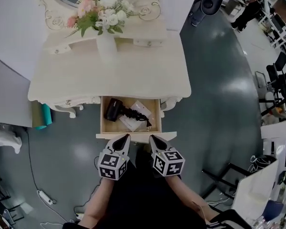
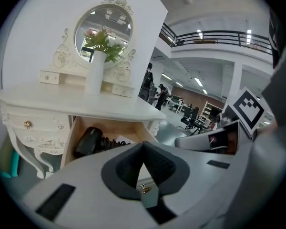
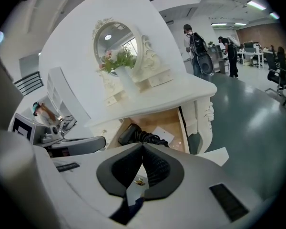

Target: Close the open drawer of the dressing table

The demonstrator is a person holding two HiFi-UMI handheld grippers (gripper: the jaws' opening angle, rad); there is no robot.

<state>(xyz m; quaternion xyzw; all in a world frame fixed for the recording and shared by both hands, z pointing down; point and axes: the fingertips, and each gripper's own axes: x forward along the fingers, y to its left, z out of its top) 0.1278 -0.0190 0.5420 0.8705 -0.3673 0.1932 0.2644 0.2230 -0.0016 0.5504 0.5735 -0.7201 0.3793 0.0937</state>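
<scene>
Drawer (image 1: 103, 118) open at the centre of my head view, pulled out of the white table (image 1: 133, 78) that fills 12 o'clock. Only from up here do I see the whole box. A black dryer (image 1: 113, 109) lies at its 9 o'clock side, and its coiled cord (image 1: 133, 113) runs toward 4 o'clock. White packets (image 1: 142, 108) lie under and beside the cord toward 3 o'clock. Any print on them is too small for me to read. At 6 o'clock the left gripper (image 1: 127, 137) and right gripper (image 1: 151, 138) point at the drawer's front edge. From above I cannot tell whether the tips touch it or stop just short. Each carries a cube (image 1: 113, 164) with black-and-white square markers.

The gripper views give me what the head view cannot. Both pairs of jaws are together at the tips with nothing between them. Through the slit behind each pair a small brass knob (image 2: 145, 189) shows. The left gripper view also gives me the round mirror (image 2: 103, 30) at 11 o'clock, with the white vase (image 2: 95, 73) of flowers upright in front of it, and a railed balcony (image 2: 219, 35) at 2 o'clock. The right gripper view shows the drawer from its 3 o'clock side with the dryer inside, and people (image 3: 196, 44) standing well behind the table at 1 o'clock. A teal thing (image 1: 45, 114) sits low beside the table at 9 o'clock in the head view.
</scene>
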